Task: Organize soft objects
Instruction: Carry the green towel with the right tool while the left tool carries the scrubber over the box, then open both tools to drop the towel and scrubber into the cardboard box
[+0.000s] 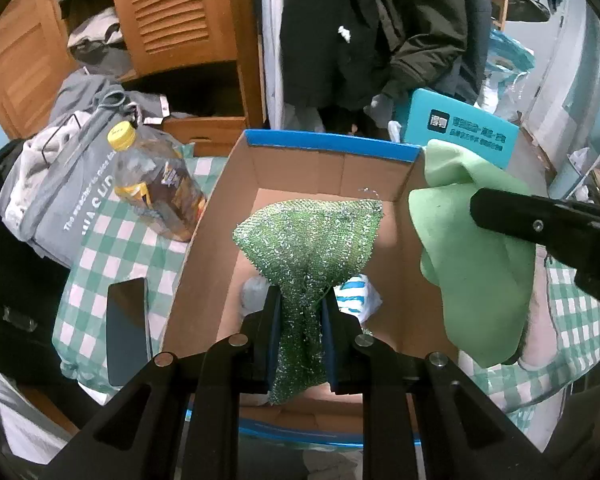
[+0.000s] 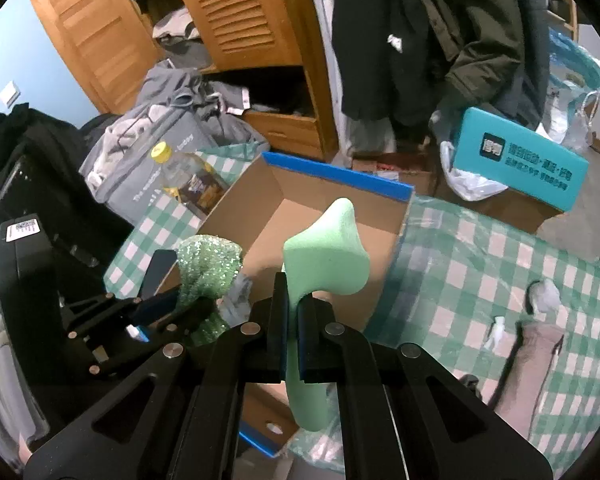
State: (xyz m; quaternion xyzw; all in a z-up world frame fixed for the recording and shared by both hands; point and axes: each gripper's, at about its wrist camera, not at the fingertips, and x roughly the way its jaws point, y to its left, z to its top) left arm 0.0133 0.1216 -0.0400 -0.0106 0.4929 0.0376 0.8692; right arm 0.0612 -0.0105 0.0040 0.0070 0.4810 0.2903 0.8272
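My left gripper (image 1: 300,300) is shut on a sparkly green scouring cloth (image 1: 312,236), which hangs above the inside of an open cardboard box (image 1: 328,168) with a blue rim. Soft items lie on the box floor under it: a grey one (image 1: 254,292) and a blue-and-white striped one (image 1: 358,296). My right gripper (image 2: 293,304) is shut on a pale green sponge (image 2: 328,256), held over the box's (image 2: 312,196) right side. In the left wrist view the sponge (image 1: 472,264) hangs at the box's right wall. The left gripper (image 2: 168,304) with its cloth (image 2: 208,268) shows at left in the right wrist view.
The box stands on a green-and-white checked cloth (image 2: 480,264). A yellow-capped bottle (image 1: 156,188), a grey bag (image 1: 56,200) and a dark phone (image 1: 126,328) lie left of it. A teal box (image 2: 520,164), hanging coats (image 2: 412,40) and a wooden wardrobe (image 2: 236,12) stand behind.
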